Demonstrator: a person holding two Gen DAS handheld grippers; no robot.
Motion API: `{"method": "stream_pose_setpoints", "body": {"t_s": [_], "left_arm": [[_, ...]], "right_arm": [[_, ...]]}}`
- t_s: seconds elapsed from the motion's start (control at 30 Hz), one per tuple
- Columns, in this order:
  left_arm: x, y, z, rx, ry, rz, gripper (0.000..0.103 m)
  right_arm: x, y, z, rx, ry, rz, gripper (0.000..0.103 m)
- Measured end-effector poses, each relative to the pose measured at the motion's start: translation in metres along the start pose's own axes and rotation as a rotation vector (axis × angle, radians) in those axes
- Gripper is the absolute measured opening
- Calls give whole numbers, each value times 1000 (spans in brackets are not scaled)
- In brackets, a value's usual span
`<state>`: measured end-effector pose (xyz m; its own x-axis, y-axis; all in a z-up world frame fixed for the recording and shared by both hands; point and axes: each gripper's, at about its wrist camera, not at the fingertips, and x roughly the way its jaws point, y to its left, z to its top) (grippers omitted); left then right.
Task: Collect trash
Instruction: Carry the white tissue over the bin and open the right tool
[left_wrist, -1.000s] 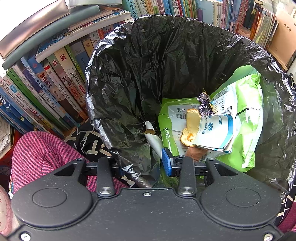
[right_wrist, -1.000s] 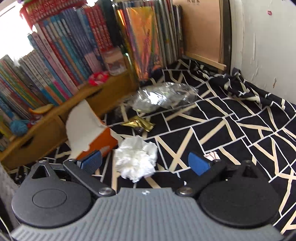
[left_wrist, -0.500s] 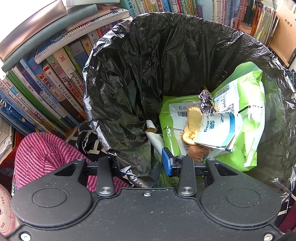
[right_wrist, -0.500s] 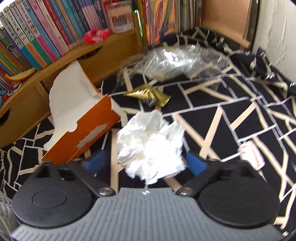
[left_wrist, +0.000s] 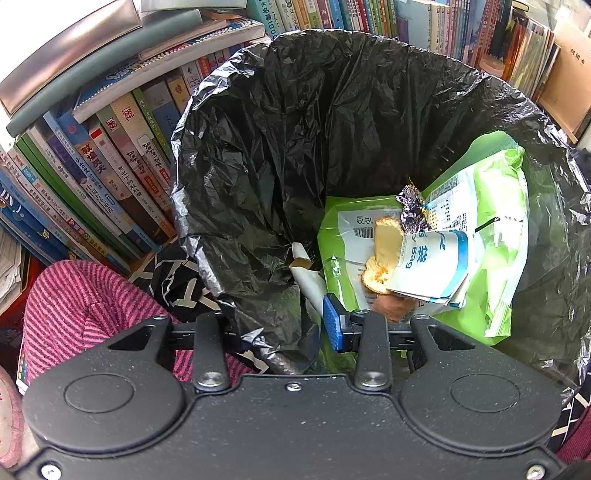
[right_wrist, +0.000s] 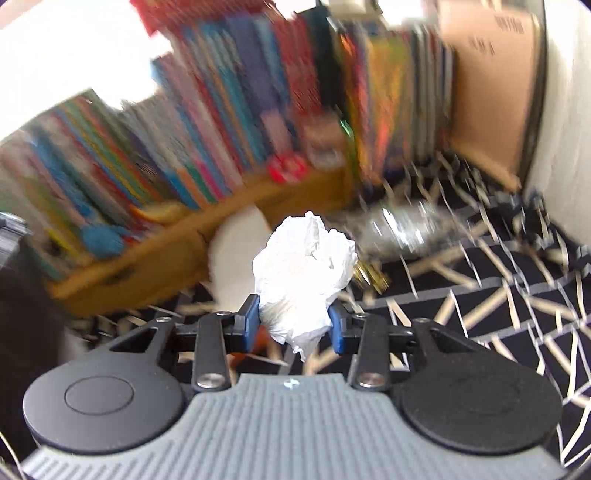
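Note:
In the left wrist view, a bin lined with a black trash bag (left_wrist: 295, 129) holds a green snack bag (left_wrist: 495, 229), crackers and a foil scrap. My left gripper (left_wrist: 280, 325) is shut on the bag's near rim; the plastic hides its left finger and the blue right pad (left_wrist: 332, 325) shows. In the right wrist view, my right gripper (right_wrist: 293, 321) is still closing, and both blue pads press a crumpled white tissue (right_wrist: 303, 266), held above the black patterned cloth (right_wrist: 498, 295). The view is blurred.
A gold wrapper (right_wrist: 371, 278) and a crumpled clear plastic sheet (right_wrist: 402, 229) lie on the cloth behind the tissue. The blurred white side of a box (right_wrist: 236, 251) stands in front of a low wooden bookshelf (right_wrist: 155, 258). Books surround the bin. A pink striped garment (left_wrist: 81, 302) is at its left.
My right gripper came down around the tissue, closed on it and lifted it off the cloth; that view now swings and blurs. The left gripper and bin stayed still.

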<state>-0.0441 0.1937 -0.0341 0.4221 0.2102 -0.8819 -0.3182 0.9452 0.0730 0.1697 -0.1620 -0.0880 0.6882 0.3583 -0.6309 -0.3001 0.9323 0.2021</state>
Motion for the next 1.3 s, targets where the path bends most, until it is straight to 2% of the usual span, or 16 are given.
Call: {"method": "stream_pose_setpoints", "body": {"t_s": [0.27, 0.4, 0.57, 0.73, 0.9, 1.1, 1.3], "left_arm": [[0, 0, 0, -3, -3, -3, 35], [0, 0, -1, -6, -5, -3, 35], [0, 1, 0, -6, -6, -4, 35], [0, 1, -1, -7, -6, -3, 35], [0, 1, 0, -5, -6, 1, 35], [0, 0, 0, -4, -6, 1, 35], [0, 0, 0, -4, -6, 1, 35]], "right_arm": [[-87, 47, 23, -63, -167, 264, 46], [-114, 79, 22, -115, -193, 405, 49], [-128, 115, 8, -196, -181, 527, 50], [-125, 140, -14, -273, -130, 576, 50], [-120, 145, -26, -292, -92, 584, 51], [-121, 147, -30, -306, -86, 592, 67], [-119, 145, -29, -297, -81, 590, 74]]}}
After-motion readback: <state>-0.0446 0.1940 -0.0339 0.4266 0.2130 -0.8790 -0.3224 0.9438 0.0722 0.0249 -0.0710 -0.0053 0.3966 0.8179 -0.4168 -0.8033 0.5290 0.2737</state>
